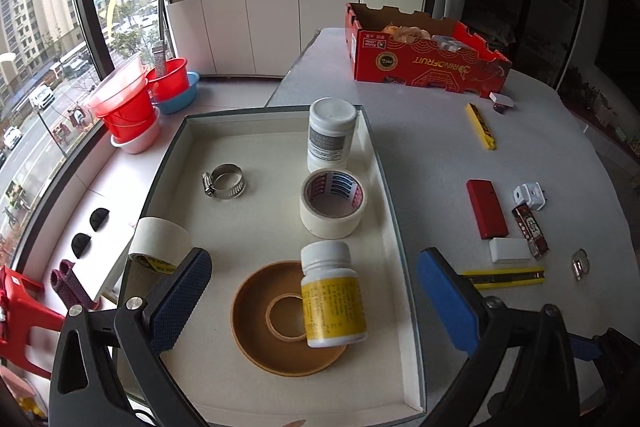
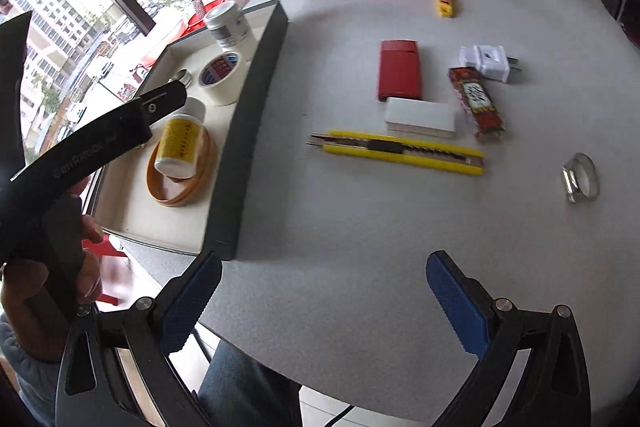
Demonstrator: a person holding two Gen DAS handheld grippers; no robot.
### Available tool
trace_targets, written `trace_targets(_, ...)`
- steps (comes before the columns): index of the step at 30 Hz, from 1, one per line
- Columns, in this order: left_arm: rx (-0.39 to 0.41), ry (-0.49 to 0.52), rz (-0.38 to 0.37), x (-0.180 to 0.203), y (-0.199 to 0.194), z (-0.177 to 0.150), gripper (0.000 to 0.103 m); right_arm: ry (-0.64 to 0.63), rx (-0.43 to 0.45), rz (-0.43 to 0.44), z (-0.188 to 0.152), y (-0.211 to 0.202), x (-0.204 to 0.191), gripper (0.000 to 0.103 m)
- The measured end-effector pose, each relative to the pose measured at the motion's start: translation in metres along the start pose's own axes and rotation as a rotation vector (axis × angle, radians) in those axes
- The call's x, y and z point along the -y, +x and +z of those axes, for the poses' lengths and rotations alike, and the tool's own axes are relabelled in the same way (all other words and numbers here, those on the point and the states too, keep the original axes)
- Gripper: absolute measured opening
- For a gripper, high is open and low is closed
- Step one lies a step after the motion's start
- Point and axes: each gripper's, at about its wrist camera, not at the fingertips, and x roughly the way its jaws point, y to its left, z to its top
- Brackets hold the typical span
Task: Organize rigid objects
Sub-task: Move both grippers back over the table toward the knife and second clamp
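Note:
A white-lined tray [image 1: 396,239] holds a white jar [image 1: 331,135], a white tape roll [image 1: 333,203], a hose clamp [image 1: 224,181], a brown tape ring [image 1: 256,343] and a yellow-labelled bottle [image 1: 332,301] lying on that ring. My left gripper [image 1: 316,303] is open above the bottle, not touching it. My right gripper [image 2: 324,301] is open and empty over the table's near edge. On the table lie a yellow box cutter [image 2: 400,151], a white block [image 2: 420,117], a red box [image 2: 400,75], a red patterned stick [image 2: 476,103], a white plug [image 2: 488,61] and a metal clamp [image 2: 580,179].
A red fruit carton [image 1: 424,55] stands at the table's far side, with a second yellow cutter [image 1: 480,127] and a small white piece [image 1: 502,101] near it. A cream tape roll [image 1: 160,243] sits outside the tray's left wall. Red buckets [image 1: 128,107] stand by the window.

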Motion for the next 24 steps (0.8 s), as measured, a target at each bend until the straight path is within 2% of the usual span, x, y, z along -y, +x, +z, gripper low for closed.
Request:
trace_targets(4,-0.003,0.099,-0.066,0.051,-0.008,-0.007,0.103,0.084,0.03,-0.064,-0.022,-0.019,0.044,0.103)
trace_targets(7,-0.022,0.176,-0.109,0.091,-0.002,-0.014,0.103,0.161,0.03,-0.07,-0.031,-0.024,0.078,0.103)
trace_targets(11,-0.094,0.145,-0.154,0.124,0.018,-0.016,0.103,0.223,0.038,-0.067,-0.049,-0.035,0.107,0.103)
trace_targets(16,-0.149,0.061,-0.068,0.148,0.044,-0.008,0.103,0.264,0.058,-0.06,-0.057,-0.042,0.126,0.103)
trace_targets(18,-0.176,0.046,-0.057,0.157,0.055,-0.006,0.103,0.28,0.067,-0.052,-0.061,-0.046,0.131,0.103)
trace_targets(22,-0.212,0.084,0.008,0.174,0.073,-0.009,0.102,0.298,0.081,-0.046,-0.068,-0.052,0.142,0.103)
trace_targets(24,-0.196,0.086,0.014,0.172,0.069,-0.013,0.102,0.301,0.085,-0.042,-0.07,-0.055,0.146,0.103)
